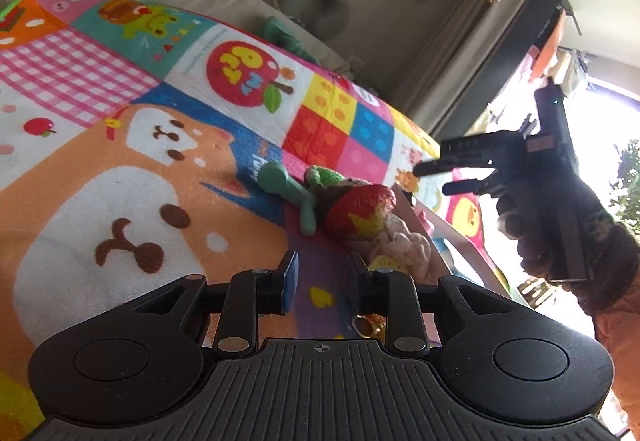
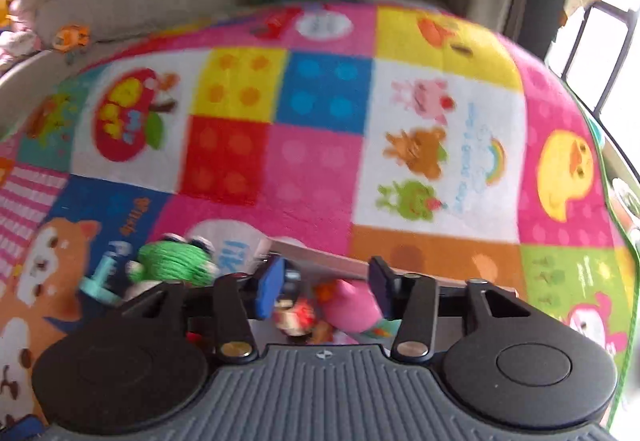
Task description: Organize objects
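Toys heaped together on a bright patchwork play mat point(image 1: 120, 89) printed with cartoon animals and fruit. Left wrist view: strawberry plush point(image 1: 358, 215) in the middle of the pile, touching a green knitted frog point(image 1: 322, 177) just beyond it and a teal stick-shaped toy point(image 1: 288, 193) to its left. Pale pink fabric bundle point(image 1: 404, 245) near the strawberry, against the edge of a shallow box point(image 1: 424, 219). Left gripper point(image 1: 326, 281) low over the mat just short of the pile, jaws parted wide, blue pads showing, nothing between them. Right gripper point(image 1: 436, 177) raised at far right, held in a hand point(image 1: 536, 237), fingers spread, nothing gripped.

Right wrist view, blurred: right gripper point(image 2: 324, 287) above the box, jaws wide apart, nothing held. Pink rounded toy point(image 2: 352, 305) and a small red-and-white toy point(image 2: 296, 315) in the box beneath the jaws. Green frog point(image 2: 176, 261) and teal toy point(image 2: 98, 291) left of the box on the mat.
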The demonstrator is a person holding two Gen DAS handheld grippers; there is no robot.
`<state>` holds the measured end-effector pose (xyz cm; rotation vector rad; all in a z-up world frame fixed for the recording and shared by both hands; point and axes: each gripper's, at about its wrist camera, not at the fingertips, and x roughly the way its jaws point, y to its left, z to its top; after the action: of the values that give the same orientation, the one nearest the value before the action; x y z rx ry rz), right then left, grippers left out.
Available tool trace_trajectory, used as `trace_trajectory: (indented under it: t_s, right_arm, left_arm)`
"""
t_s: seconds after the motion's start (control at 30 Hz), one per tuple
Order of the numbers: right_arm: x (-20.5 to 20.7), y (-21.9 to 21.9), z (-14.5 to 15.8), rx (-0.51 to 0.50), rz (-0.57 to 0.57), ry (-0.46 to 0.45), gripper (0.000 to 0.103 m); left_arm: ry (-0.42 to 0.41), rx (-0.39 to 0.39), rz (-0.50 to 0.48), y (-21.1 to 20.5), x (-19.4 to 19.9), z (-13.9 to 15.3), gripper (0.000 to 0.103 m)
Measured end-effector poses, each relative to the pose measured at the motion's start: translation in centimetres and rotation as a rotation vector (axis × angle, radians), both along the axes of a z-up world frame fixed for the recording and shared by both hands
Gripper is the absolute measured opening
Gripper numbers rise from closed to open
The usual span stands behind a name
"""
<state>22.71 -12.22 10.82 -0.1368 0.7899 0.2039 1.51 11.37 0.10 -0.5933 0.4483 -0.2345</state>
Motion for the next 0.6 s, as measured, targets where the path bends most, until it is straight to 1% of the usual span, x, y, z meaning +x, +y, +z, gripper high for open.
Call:
trace_trajectory:
  t_s: [0.07,0.17,0.27,0.3,0.33,0.37,0.4,0.43,0.53,0.6]
  right_arm:
    - [-0.1,2.7,0.1,0.034,0.071,0.013,0.062]
    - [0.9,6.9,-1.3,0.025,0.126,0.053,0.062]
    - [3.1,9.5,-4.1,-0.084,0.079,0.078,0.063]
    - [3.9,9.6,-5.1,-0.099,0.060,0.109,0.062]
    - [4.2,9.5,-5.7,-0.086,0.045,0.138,0.062]
    - [4.0,9.2,-5.9,-0.047,0.047,0.166,0.062]
    - [3.5,9.1,-6.0,-0.020,0.066,0.212,0.053]
    - [2.6,9.1,-6.0,-0.007,0.089,0.233,0.052]
    - [-1.2,9.3,-5.9,-0.002,0.181,0.262,0.051]
    - [-3.9,9.2,-5.9,0.024,0.232,0.291,0.051]
  left_arm:
    - [-0.006,-0.006,0.052,0.5,-0.3,0.0,0.029]
    - [-0.003,-0.040,0.106,1.5,-0.1,-0.3,0.029]
    - [0.019,-0.052,0.134,2.0,0.1,-0.4,0.029]
    - [0.016,-0.054,0.137,2.1,0.1,-0.4,0.029]
    - [0.014,-0.053,0.141,2.2,0.0,-0.4,0.029]
    - [0.014,-0.055,0.143,2.2,0.0,-0.4,0.029]
    - [0.016,-0.061,0.146,2.4,0.1,-0.5,0.029]
    - [0.020,-0.071,0.150,2.5,0.1,-0.5,0.029]
    - [0.037,-0.104,0.166,3.0,0.2,-0.8,0.029]
    - [0.042,-0.124,0.181,3.4,0.1,-1.0,0.029]
